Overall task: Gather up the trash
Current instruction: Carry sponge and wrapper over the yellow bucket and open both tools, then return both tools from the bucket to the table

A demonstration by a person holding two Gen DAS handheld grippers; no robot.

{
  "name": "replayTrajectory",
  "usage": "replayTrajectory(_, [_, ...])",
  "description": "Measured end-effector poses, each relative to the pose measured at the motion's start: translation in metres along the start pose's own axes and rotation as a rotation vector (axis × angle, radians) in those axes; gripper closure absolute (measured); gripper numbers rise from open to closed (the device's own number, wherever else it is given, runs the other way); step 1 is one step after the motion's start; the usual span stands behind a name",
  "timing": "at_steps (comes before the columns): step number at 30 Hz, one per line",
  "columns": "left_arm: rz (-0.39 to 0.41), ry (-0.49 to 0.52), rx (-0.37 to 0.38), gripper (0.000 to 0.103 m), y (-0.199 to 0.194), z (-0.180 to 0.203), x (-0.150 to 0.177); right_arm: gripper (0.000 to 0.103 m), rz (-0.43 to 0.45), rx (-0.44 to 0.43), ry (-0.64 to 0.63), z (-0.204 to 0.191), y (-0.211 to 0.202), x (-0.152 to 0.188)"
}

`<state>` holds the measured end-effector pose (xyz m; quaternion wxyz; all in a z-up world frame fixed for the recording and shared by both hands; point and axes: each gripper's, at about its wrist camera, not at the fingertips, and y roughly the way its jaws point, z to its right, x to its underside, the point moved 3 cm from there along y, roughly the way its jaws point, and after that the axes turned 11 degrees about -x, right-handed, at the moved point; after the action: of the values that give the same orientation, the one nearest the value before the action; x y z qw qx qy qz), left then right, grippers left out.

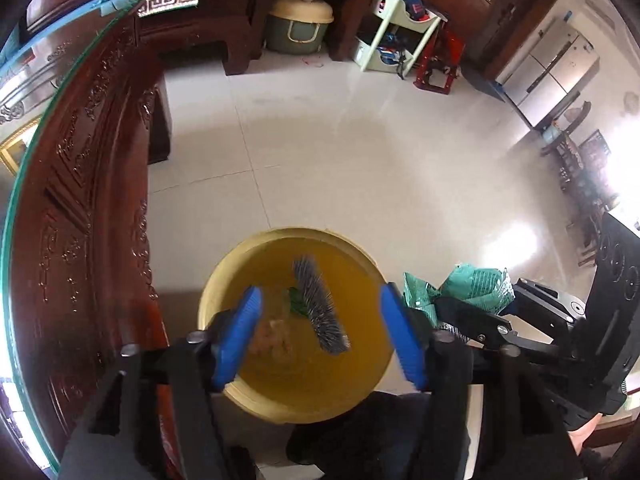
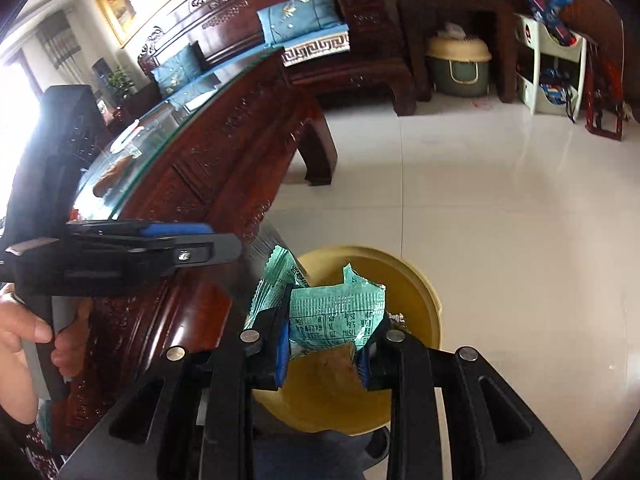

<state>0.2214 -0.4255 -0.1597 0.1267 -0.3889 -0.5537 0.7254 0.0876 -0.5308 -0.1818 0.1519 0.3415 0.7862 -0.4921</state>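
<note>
Yellow plastic bin (image 1: 296,400) sits on the floor beneath both grippers. We hold the left gripper (image 1: 320,336) apart, empty; the right gripper (image 2: 324,350) clamps a green wrapper (image 2: 336,312) above the bin's mouth for dropping.

Daylight floods in from one side, blowing out to white at the right edge of the left wrist view and the left edge of the right wrist view. It glares off the tiled floor (image 1: 360,152) (a bright patch near the right edge). Both fisheye pictures bow the carved wooden table (image 2: 224,160) and darken at the corners. Near things smear with motion blur.
</note>
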Motion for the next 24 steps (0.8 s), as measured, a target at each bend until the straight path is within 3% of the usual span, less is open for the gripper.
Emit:
replayTrajectory(11, [0.052,0.005,-0.026,0.036,-0.028,-0.013,0.012,0.077,-0.048,-0.017,-0.032,-0.008,0.016,0.004])
replayTrajectory(14, [0.061,0.004,-0.046,0.035,-0.035,-0.018,0.013,0.065,-0.063,0.004,-0.061,-0.014,0.022,0.001])
replayTrajectory(16, [0.064,-0.003,-0.048,0.035,-0.038,-0.021,0.013,0.048,-0.056,0.011,-0.067,-0.017,0.022,-0.001])
replayTrajectory(24, [0.090,-0.023,-0.058,0.035,-0.051,-0.028,0.014,0.041,-0.057,0.021,-0.084,-0.027,0.021,-0.005])
